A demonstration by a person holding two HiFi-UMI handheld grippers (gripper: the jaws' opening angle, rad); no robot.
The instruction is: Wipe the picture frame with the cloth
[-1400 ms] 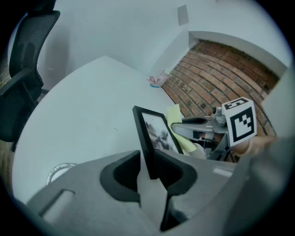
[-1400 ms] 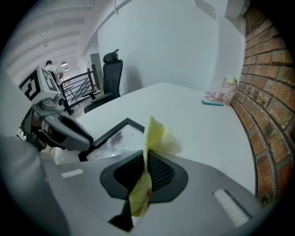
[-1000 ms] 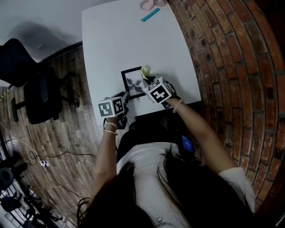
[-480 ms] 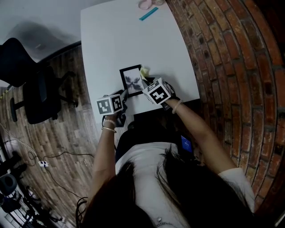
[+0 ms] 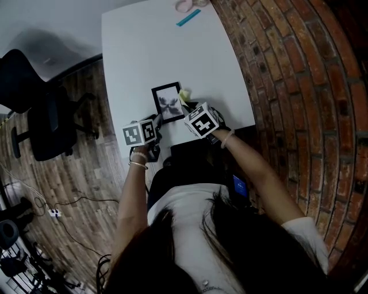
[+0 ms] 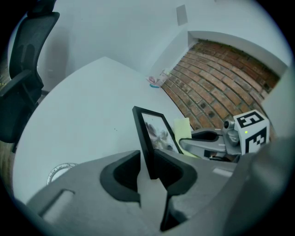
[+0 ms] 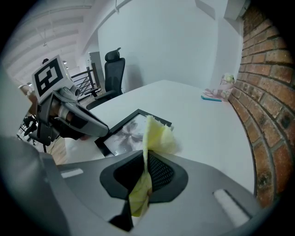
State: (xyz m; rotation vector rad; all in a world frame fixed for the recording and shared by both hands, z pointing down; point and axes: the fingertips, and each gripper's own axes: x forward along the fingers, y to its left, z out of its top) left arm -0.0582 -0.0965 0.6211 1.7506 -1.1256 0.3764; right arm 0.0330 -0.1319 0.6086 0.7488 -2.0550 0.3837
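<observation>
A black picture frame with a grey print lies near the front edge of the white table. My left gripper is shut on the frame's near edge; the left gripper view shows the frame pinched between the jaws. My right gripper is shut on a yellow cloth at the frame's right side. In the right gripper view the cloth sticks up between the jaws, just in front of the frame.
A brick wall runs along the table's right side. A blue strip and a pink object lie at the far end. A black office chair stands on the wooden floor at the left.
Both grippers, the frame and the cloth sit slightly up and to the left in the head view; their grips have not changed.
</observation>
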